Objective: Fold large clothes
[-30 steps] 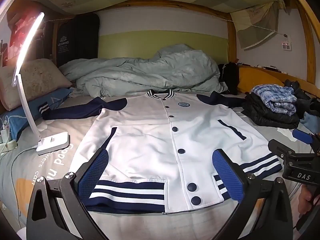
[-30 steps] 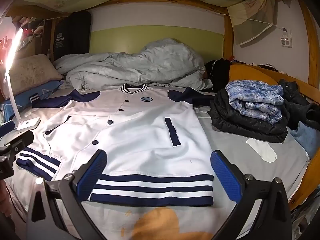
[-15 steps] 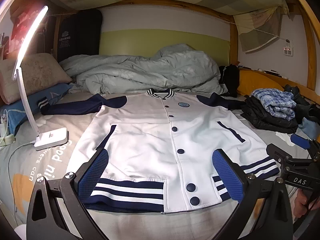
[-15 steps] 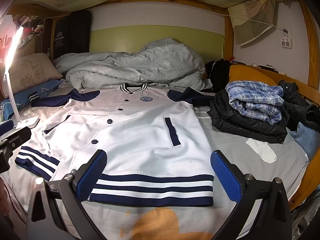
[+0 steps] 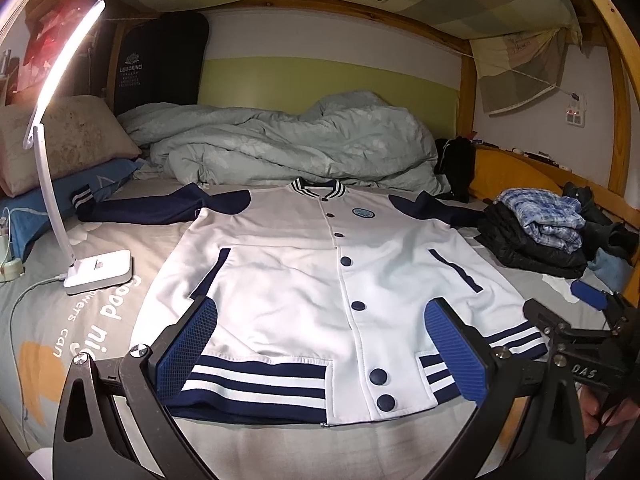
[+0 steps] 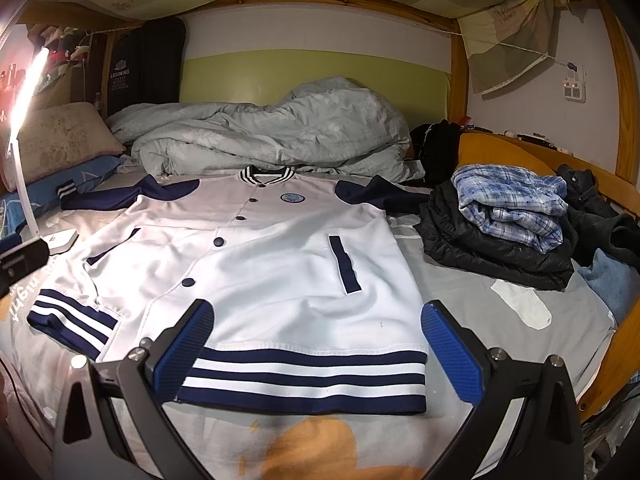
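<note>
In the left wrist view, the left gripper [image 5: 320, 352] has its two blue-padded fingers [image 5: 186, 350] spread wide apart, and nothing is held between them; they hang above the striped hem of the jacket [image 5: 288, 280] and I cannot tell if they touch the cloth. The jacket is white with dark blue sleeves and dark buttons, and it lies flat and face up on the grey bed sheet [image 5: 80, 320], with the collar pointing to the crumpled pale green duvet [image 5: 288, 144] at the far end. A lit white desk lamp [image 5: 96, 272] stands on the sheet to the left of the jacket, near a beige pillow [image 5: 60, 136]. At the right edge, the right gripper [image 5: 580, 340] shows from the side, near the corner of the hem, with part of a hand [image 5: 604, 404] below it. In the right wrist view, the right gripper [image 6: 316, 348] is also wide open and empty, its blue pads [image 6: 454, 350] standing on both sides of the right part of the hem of the jacket [image 6: 280, 272]. To the right of the jacket, a folded blue plaid shirt [image 6: 512, 200] rests on top of a black puffy garment [image 6: 492, 252], and a white sock [image 6: 524, 308] lies on the sheet in front of this pile. No container appears in either view.
</note>
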Available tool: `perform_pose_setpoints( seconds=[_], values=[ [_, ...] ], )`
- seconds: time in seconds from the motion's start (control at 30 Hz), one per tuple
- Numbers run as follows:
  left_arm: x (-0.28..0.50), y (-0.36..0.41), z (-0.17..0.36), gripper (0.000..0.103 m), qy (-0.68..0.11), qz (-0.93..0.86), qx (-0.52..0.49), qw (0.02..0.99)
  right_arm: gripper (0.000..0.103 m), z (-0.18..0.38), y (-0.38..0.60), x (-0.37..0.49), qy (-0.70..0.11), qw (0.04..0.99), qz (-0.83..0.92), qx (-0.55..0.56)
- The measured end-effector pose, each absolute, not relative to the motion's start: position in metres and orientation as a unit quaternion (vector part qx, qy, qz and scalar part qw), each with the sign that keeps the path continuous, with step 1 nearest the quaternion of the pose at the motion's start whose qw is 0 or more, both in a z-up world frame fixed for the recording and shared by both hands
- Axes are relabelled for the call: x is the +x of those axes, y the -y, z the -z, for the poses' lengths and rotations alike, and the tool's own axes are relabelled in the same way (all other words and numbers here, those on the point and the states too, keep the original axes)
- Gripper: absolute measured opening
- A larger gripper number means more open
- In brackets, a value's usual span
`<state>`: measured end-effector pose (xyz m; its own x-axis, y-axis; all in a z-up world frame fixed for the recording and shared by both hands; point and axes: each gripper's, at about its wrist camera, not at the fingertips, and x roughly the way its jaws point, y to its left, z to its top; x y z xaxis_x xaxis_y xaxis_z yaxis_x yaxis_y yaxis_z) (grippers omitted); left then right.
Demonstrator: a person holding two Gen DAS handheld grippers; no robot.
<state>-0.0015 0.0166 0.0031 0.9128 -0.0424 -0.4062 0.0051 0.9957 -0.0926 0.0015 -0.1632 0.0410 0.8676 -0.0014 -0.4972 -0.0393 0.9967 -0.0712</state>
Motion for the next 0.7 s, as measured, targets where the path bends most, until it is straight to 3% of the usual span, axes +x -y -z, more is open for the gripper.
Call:
perform_pose_setpoints(
  seconds=[0.7],
  values=[
    [-0.0041, -0.0096, -0.0045, 0.103, -0.202, 0.028, -0.026, 0.979, 0.103, -0.0467, 0.1643, -0.0054, -0.242, 0.969, -0.011, -0.046]
  ],
)
